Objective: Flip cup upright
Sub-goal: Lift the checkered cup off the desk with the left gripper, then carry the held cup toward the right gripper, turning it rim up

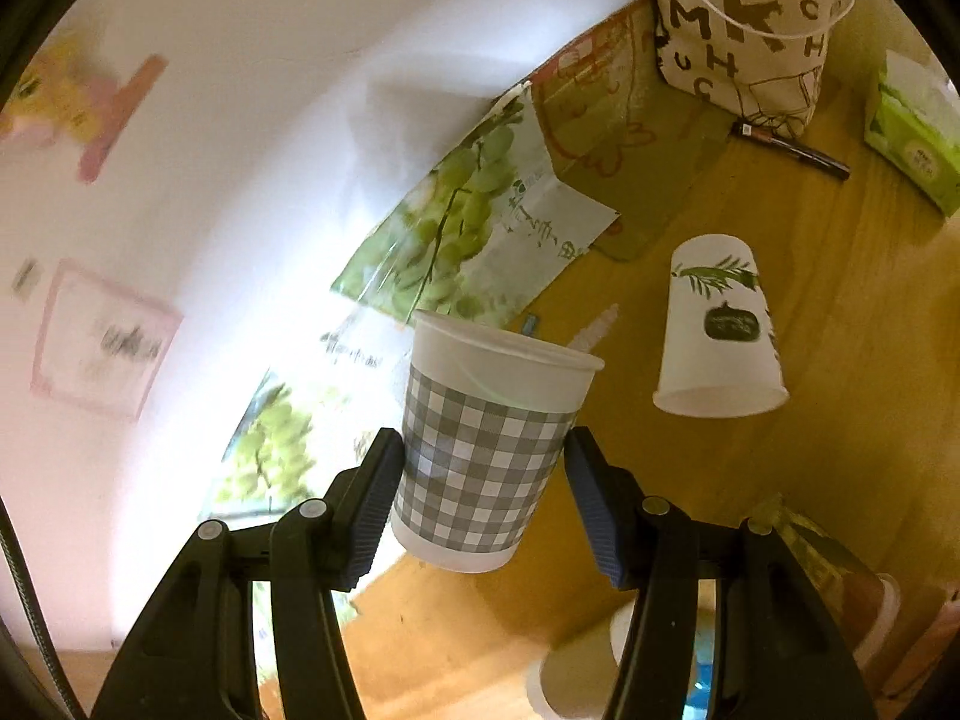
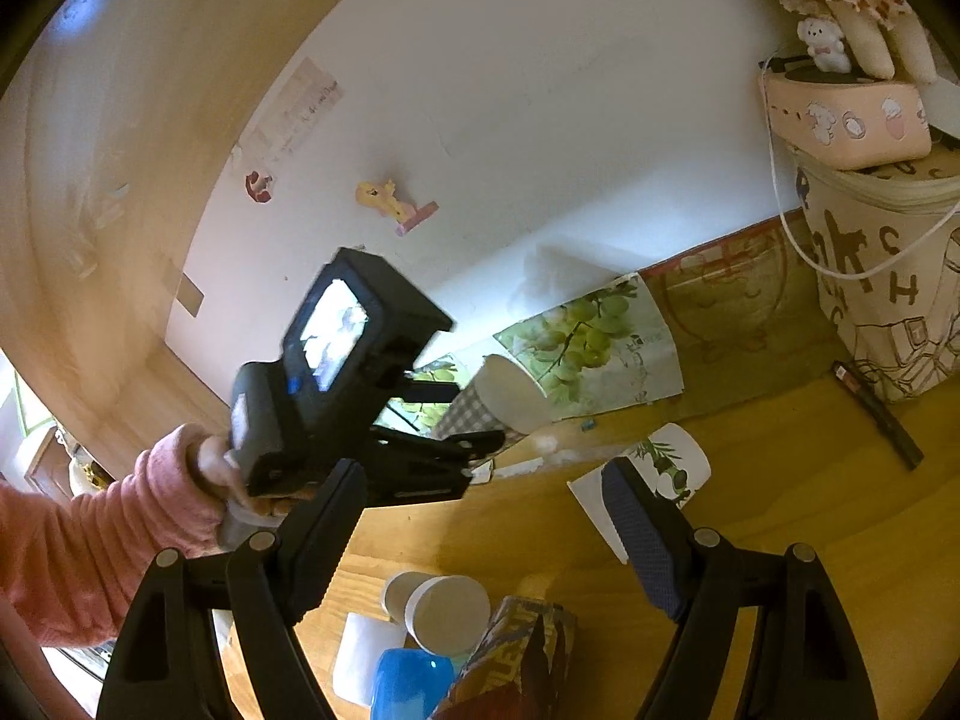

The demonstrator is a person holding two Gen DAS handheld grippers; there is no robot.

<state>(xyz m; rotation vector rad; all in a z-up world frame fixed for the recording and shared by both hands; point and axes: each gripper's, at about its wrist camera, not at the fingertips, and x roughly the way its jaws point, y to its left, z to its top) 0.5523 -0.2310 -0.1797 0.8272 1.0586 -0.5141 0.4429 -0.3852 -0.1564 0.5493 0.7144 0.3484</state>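
the left gripper (image 1: 483, 498) holds the checked cup (image 1: 486, 444) in the air above the table (image 1: 840, 312), its fingers (image 1: 372, 510) pressed against the cup's two sides. the cup's open rim points up and slightly away from the camera, its base down and a little tilted. in the right wrist view the same checked cup (image 2: 492, 402) shows beyond the left gripper (image 2: 474, 450), which a hand (image 2: 222, 468) in a pink sleeve carries.

the right gripper (image 2: 486, 534) hangs over the table with its fingers (image 2: 642, 534) spread wide and nothing between them.

a second cup, white with a leaf print (image 1: 720, 324), stands mouth-down on the table, well apart from the held one; in the right wrist view it (image 2: 654, 474) sits just behind the right finger. a grape-print bag (image 1: 474, 222) leans against the wall behind. a lettered cloth bag (image 1: 744, 18), a pen (image 1: 792, 147) and a green tissue box (image 1: 912, 138) lie farther back. more cups (image 2: 438, 606) lie near the front edge.
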